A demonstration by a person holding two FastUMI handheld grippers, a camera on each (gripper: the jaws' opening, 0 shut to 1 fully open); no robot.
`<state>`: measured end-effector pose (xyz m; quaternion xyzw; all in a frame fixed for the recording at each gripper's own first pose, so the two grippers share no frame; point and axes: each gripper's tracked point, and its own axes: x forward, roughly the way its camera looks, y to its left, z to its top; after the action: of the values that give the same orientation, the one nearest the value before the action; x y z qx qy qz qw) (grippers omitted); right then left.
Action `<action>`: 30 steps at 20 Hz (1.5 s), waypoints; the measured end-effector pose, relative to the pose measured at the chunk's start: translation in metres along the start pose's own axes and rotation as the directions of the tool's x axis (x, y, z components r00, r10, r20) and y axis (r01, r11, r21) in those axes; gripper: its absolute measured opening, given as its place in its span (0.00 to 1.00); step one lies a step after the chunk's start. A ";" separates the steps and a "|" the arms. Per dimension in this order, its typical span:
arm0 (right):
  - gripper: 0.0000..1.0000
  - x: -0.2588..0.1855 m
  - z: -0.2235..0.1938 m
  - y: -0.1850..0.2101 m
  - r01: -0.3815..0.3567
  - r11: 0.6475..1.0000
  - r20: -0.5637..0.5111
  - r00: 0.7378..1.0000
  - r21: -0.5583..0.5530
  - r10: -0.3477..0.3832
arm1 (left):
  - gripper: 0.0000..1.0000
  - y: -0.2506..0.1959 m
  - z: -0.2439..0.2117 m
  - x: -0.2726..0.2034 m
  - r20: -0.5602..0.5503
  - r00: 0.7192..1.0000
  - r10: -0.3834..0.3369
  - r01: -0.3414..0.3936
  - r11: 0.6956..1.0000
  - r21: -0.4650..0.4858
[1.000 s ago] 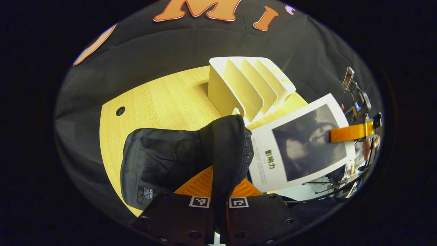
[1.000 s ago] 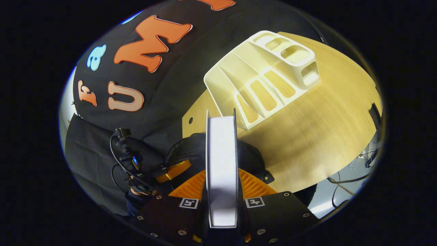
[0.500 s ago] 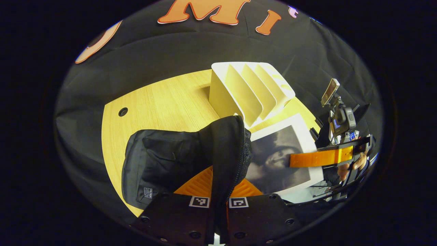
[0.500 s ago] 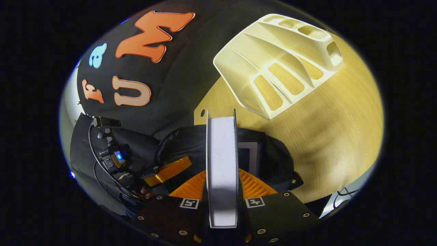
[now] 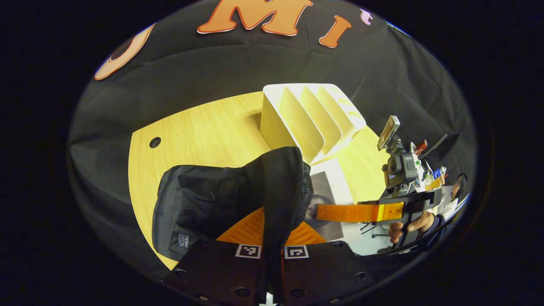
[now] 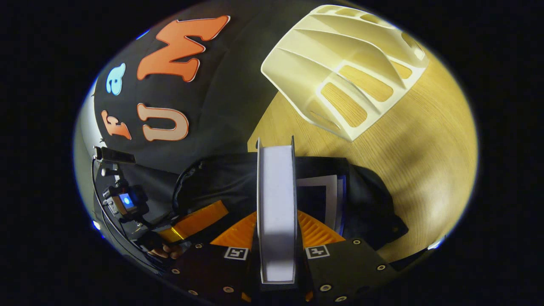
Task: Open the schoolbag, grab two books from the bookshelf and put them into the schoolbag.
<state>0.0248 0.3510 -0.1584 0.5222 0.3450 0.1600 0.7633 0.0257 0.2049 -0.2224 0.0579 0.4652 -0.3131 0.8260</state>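
Left gripper view shows the left gripper [image 5: 272,248] with both fingers pressed together on the raised black flap of the schoolbag [image 5: 204,204], holding this edge up. The body of the bag lies on the wooden table [image 5: 199,127], to the left of these fingers. Just to their right, a book [image 5: 329,191] with a grey picture on its white cover goes behind the flap, partly hidden by it. The right gripper [image 5: 323,211] reaches in from the right and holds this book; a hand [image 5: 408,223] grips its handle. Ahead of the left gripper's fingers, beyond the bag, stands the white bookshelf [image 5: 306,119], touching nothing.

In the right gripper view, the right gripper [image 6: 276,248] is clamped on the book [image 6: 276,204], which stands edge-on between its two fingers. Directly ahead of them is the open mouth of the schoolbag [image 6: 365,199], and another book [image 6: 325,195] is inside, just right of the held one. The left gripper [image 6: 195,214] holds the bag's edge at the lower left. The bookshelf [image 6: 340,68] lies ahead and to the right.
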 end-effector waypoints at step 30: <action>0.98 -0.023 0.037 -0.052 0.244 0.914 0.034 0.969 -0.324 -0.246 | 0.50 -0.032 -0.015 0.028 0.040 0.994 0.100 -0.097 0.992 -0.080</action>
<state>0.0282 0.2907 -0.1896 0.3412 0.3793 0.1197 0.8517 0.0071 0.1719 -0.2468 0.0417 0.4554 -0.2549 0.8520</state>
